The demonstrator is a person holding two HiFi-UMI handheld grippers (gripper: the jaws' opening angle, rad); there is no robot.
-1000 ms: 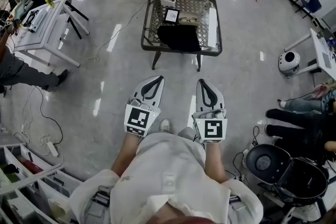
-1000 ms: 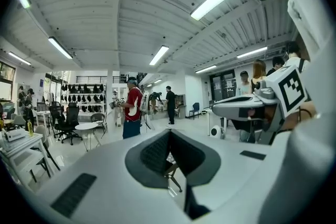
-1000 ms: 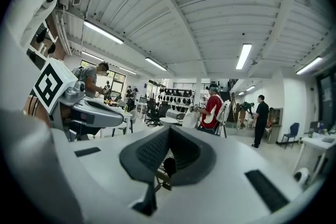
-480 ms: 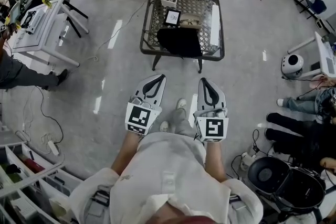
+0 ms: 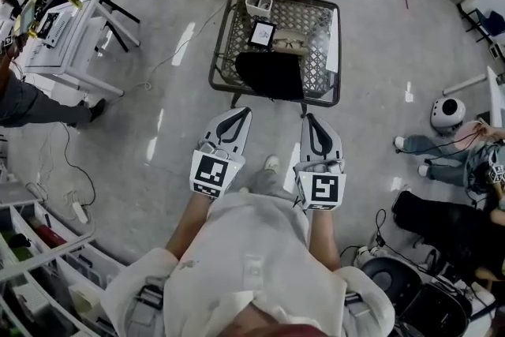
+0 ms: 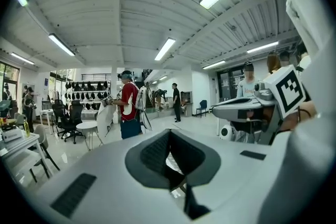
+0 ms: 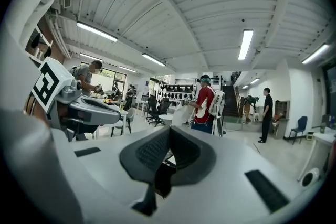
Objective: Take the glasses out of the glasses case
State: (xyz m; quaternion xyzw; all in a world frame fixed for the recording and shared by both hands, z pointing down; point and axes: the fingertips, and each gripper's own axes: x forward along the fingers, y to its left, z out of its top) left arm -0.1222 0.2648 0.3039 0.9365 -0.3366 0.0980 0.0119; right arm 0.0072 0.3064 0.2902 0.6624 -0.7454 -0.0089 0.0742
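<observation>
The low wire-mesh table point(image 5: 308, 16) sits out on open floor, well ahead of the person, so nothing on it is within reach. A black mat point(image 5: 271, 75) covers its near edge, probably as the work spot. The left tongs point(image 5: 239, 114) and right tongs point(image 5: 309, 119) are held out front, side by side. Each is closed up tight and empty, which makes sense this far from the table. I reckon the glasses case is the small pale thing point(image 5: 290, 43) behind the mat, beside a framed card point(image 5: 261, 33). It's too small to be sure.
</observation>
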